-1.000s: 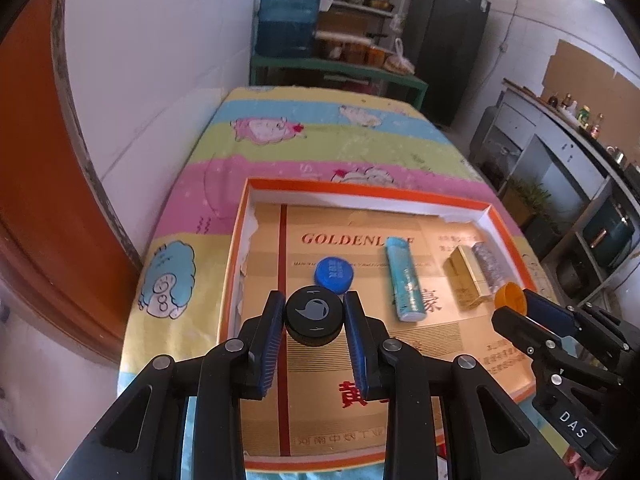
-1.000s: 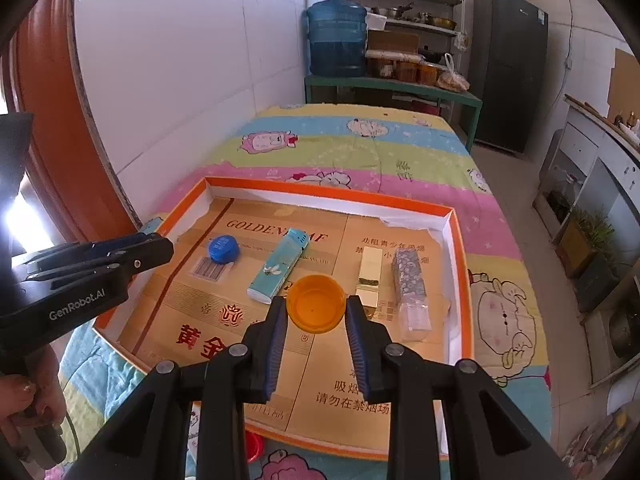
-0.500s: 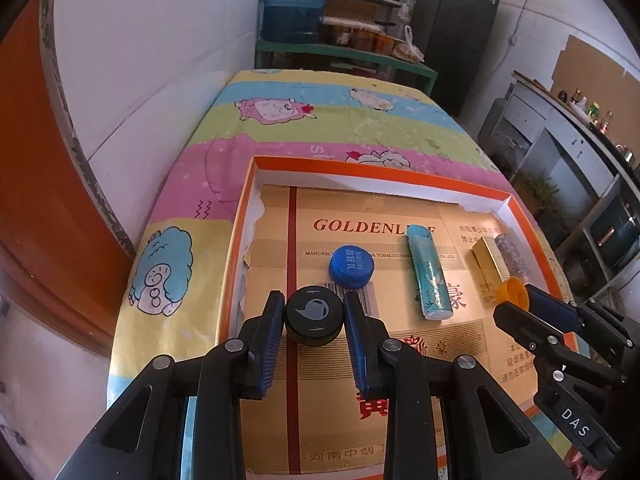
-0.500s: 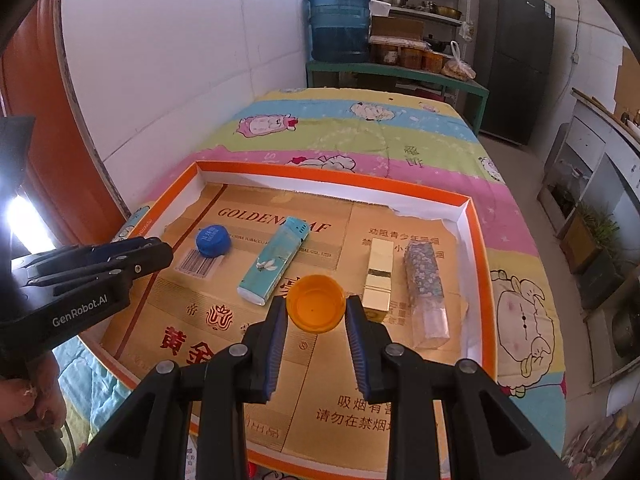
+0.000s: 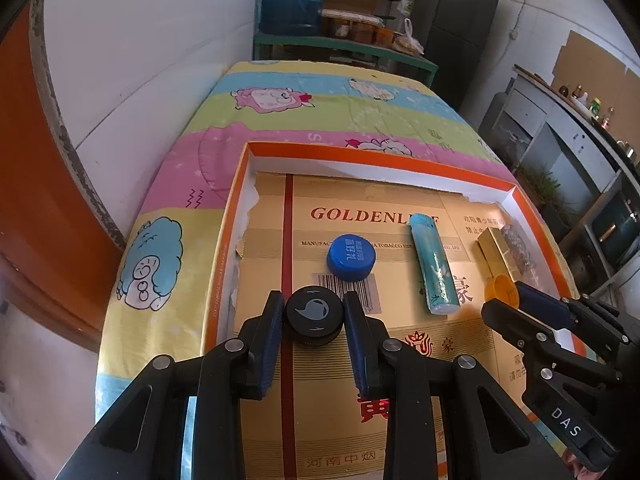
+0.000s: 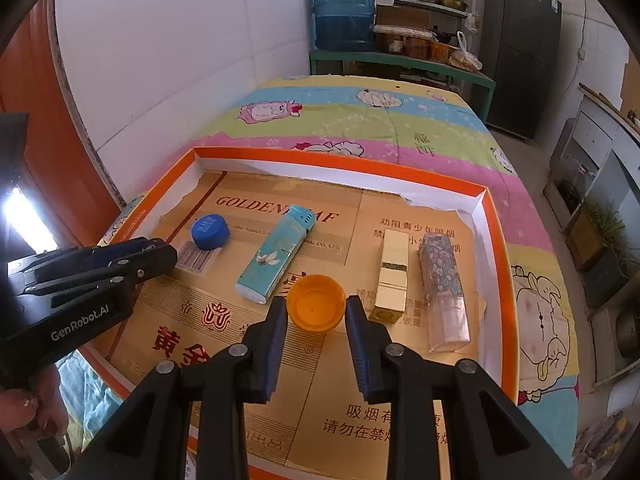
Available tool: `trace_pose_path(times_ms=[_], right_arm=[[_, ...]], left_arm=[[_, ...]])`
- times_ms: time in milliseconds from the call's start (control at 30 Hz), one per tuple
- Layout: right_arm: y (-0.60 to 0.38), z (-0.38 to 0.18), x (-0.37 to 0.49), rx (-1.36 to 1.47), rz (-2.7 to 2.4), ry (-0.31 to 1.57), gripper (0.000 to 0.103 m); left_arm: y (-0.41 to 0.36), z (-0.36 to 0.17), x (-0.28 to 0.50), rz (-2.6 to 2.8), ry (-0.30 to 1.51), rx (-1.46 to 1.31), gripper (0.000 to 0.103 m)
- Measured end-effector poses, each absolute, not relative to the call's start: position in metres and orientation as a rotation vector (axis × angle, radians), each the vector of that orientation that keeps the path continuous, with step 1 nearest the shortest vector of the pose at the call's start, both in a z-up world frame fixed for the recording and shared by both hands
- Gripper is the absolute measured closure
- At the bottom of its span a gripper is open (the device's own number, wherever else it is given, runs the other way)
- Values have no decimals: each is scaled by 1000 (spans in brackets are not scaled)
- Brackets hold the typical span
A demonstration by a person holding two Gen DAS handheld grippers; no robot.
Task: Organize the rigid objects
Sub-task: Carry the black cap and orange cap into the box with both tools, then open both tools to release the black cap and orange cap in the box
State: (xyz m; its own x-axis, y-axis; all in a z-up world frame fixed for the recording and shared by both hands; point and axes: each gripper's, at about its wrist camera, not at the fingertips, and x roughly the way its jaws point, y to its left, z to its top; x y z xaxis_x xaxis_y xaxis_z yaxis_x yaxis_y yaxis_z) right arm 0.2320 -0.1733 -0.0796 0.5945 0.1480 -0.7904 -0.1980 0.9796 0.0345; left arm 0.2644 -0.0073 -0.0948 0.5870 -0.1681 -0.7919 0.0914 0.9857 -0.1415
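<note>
My left gripper [image 5: 314, 316] is shut on a black round cap [image 5: 314, 315] and holds it over the left part of the orange-rimmed box [image 5: 360, 151], just before a blue cap [image 5: 351, 257]. My right gripper [image 6: 316, 308] is shut on an orange cap [image 6: 316, 303], open side up, over the box [image 6: 340, 158] middle. In the box lie the blue cap [image 6: 210, 231], a teal lighter [image 6: 276, 254], a gold case [image 6: 392, 276] and a patterned clear-capped tube [image 6: 444, 284]. The lighter [image 5: 434, 264] and gold case [image 5: 498, 254] also show in the left wrist view.
The box rests on a table with a striped cartoon cloth [image 6: 360, 120]. A white wall [image 5: 140, 60] runs along the left. A shelf with a blue water jug [image 6: 343, 12] and a dark fridge [image 6: 520, 48] stand beyond the far end.
Both grippers have moved forward and lower over the box, each still holding its cap. The objects in the box have not moved.
</note>
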Motion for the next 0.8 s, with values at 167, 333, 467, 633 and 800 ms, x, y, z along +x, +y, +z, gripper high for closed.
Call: trace_pose_path(times_ms=[167, 333, 467, 633, 800], right_arm=[[-173, -82, 234, -52, 202, 925, 73], [-173, -86, 234, -52, 203, 932, 73], [-174, -87, 234, -52, 202, 937, 73], [-174, -92, 236, -48, 203, 952, 73], [-174, -92, 235, -55, 197, 952, 73]], left_arm=[[-7, -97, 265, -152, 932, -86, 72], [-7, -98, 265, -153, 931, -86, 72], [-7, -99, 265, -154, 931, -87, 72], [-7, -99, 265, -153, 925, -82, 72], [-6, -100, 265, -156, 919, -83, 72]])
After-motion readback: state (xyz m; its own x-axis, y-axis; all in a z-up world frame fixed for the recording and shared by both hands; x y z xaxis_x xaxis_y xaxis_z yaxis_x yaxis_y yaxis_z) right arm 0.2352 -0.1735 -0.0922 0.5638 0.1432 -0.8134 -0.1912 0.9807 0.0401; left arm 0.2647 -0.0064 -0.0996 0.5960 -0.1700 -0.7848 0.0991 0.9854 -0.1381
